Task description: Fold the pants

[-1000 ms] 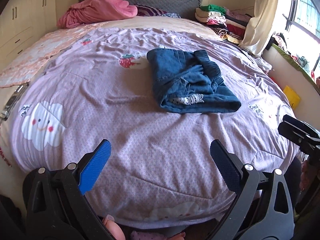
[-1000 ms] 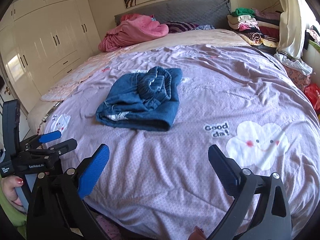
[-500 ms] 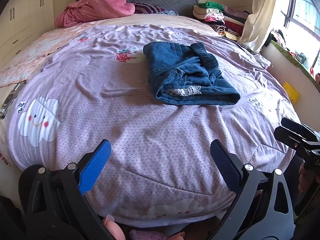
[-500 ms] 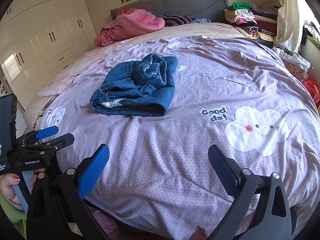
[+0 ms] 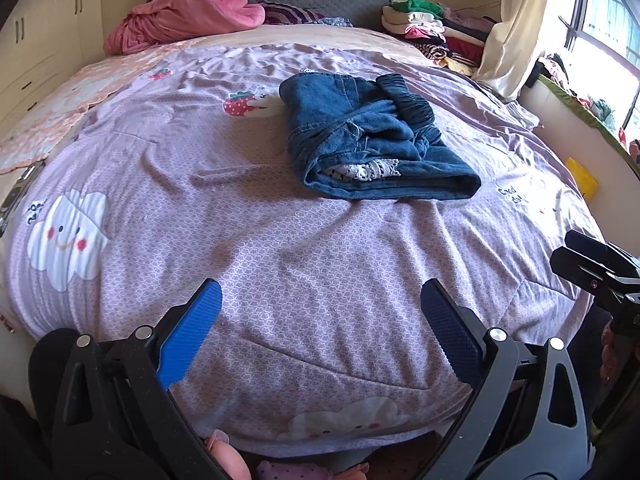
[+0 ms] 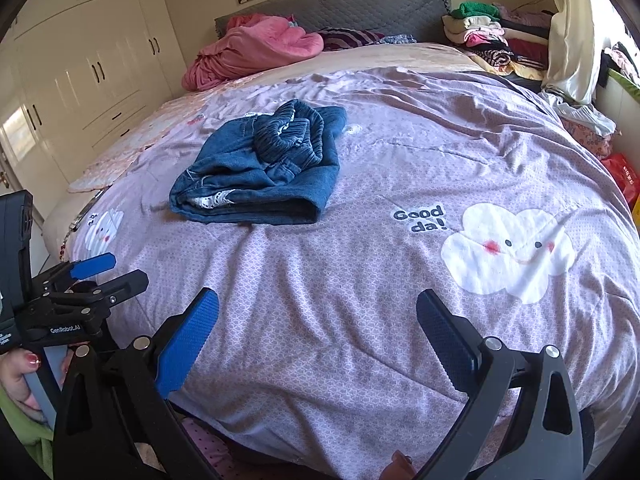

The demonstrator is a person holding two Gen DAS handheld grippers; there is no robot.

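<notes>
Both grippers are held with jaws spread wide and nothing between them. In the left wrist view the left gripper [image 5: 320, 320] fills the lower part of the frame, over the near edge of the lilac bedspread [image 5: 280, 240]; the right gripper [image 5: 592, 268] is seen at the right edge of that frame. In the right wrist view the right gripper [image 6: 318, 324] occupies the bottom of the frame, and the left gripper [image 6: 108, 270] is seen at the left edge, gripped by a hand [image 6: 18, 376] with painted nails.

The pants [image 5: 368, 140], blue denim, lie folded into a compact bundle on the bedspread, above centre in the left wrist view and in the upper left of centre in the right wrist view [image 6: 260, 172]. The elastic waistband is bunched on top and a white patterned lining shows at the near fold. The pants are well apart from both grippers. A pink blanket [image 6: 256, 52] is heaped at the upper left by the grey headboard [image 6: 360, 8], and a stack of clothes [image 6: 484, 28] is seen at the upper right.
</notes>
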